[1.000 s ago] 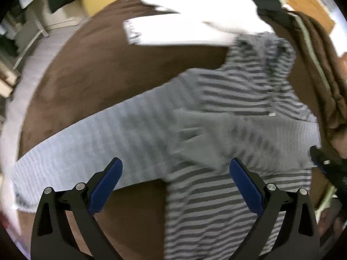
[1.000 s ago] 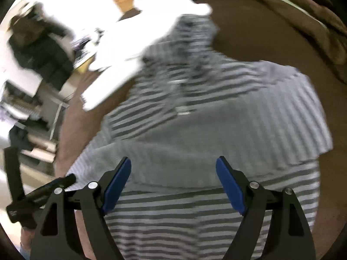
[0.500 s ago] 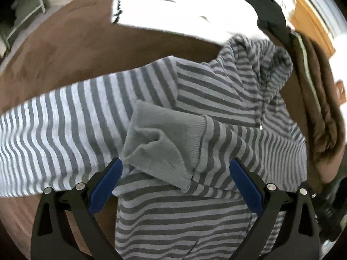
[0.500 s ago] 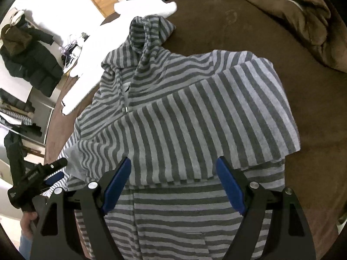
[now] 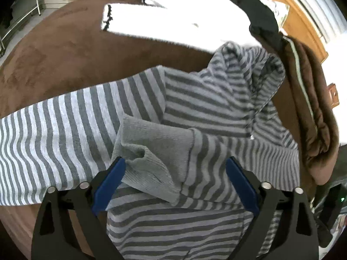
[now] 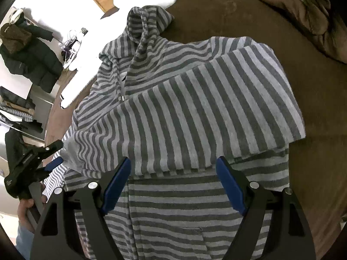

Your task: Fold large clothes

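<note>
A grey striped hoodie (image 6: 177, 112) lies front up on a brown bed cover (image 6: 314, 119), hood (image 6: 147, 19) away from me. One sleeve (image 6: 216, 108) is folded across the chest, its plain grey cuff (image 5: 156, 158) at the other side. The other sleeve (image 5: 54, 130) lies stretched out sideways. My left gripper (image 5: 174, 182) is open, just above the cuff, its left fingertip touching it. It also shows in the right wrist view (image 6: 46, 158). My right gripper (image 6: 173, 182) is open and empty above the hoodie's belly, just below the folded sleeve.
A white garment (image 5: 173, 15) lies beyond the hood. A black garment (image 5: 262, 19) and a bunched brown blanket (image 5: 312, 112) lie along the bed's far side. Dark coats (image 6: 28, 58) hang on the wall off the bed.
The left gripper has moved in over the hoodie toward the grey cuff. The right gripper has drawn back slightly and steadied. Both stay open.
</note>
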{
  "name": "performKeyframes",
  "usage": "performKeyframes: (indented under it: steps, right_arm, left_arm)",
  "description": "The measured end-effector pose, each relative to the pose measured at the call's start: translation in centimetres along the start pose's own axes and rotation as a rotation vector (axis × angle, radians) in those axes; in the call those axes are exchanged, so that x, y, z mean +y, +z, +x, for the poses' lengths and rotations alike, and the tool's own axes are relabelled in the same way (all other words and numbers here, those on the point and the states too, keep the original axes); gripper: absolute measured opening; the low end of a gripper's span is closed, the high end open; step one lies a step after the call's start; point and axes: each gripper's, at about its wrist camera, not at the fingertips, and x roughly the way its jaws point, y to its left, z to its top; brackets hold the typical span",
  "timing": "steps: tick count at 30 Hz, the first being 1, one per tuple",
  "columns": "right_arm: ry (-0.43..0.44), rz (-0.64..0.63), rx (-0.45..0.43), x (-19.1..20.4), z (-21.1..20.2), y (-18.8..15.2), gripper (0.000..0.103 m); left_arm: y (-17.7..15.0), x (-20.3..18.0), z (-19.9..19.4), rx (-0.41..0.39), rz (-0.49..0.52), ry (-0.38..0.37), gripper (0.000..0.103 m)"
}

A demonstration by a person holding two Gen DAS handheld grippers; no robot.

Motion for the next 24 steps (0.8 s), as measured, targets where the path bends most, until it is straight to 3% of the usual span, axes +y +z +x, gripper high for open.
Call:
performKeyframes:
  steps: [1, 3, 5, 7, 15, 22, 24]
  right_arm:
    - [0.000, -0.003, 0.004, 0.1, 0.1, 0.0, 0.080]
    - [-0.002, -0.013, 0.008, 0.3, 0.3, 0.0, 0.080]
    - [-0.005, -0.023, 0.015, 0.5, 0.6, 0.0, 0.080]
    - [-0.004, -0.021, 0.020, 0.7, 0.7, -0.1, 0.080]
    - [-0.010, -0.020, 0.022, 0.9, 1.0, 0.1, 0.080]
    - [-0.027, -0.033, 0.012, 1.0, 1.1, 0.8, 0.080]
    - [-0.072, -0.037, -0.001, 0.7, 1.1, 1.3, 0.080]
  left_arm:
    - [0.0, -0.1, 0.3, 0.011, 0.013, 0.010, 0.068]
    - [-0.1, -0.2, 0.6, 0.018, 0.042, 0.043, 0.056]
    - [0.0, -0.2, 0.8, 0.015, 0.062, 0.113, 0.029]
    - [0.0, 0.1, 0.8, 0.013, 0.058, 0.139, 0.017]
    - [-1.5, 0.8, -1.7, -0.035, 0.078, 0.208, 0.011]
    - [-3.6, 2.0, -3.3, -0.013, 0.065, 0.262, 0.011]
    - [-4.3, 2.6, -2.8, 0.011, 0.056, 0.264, 0.011]
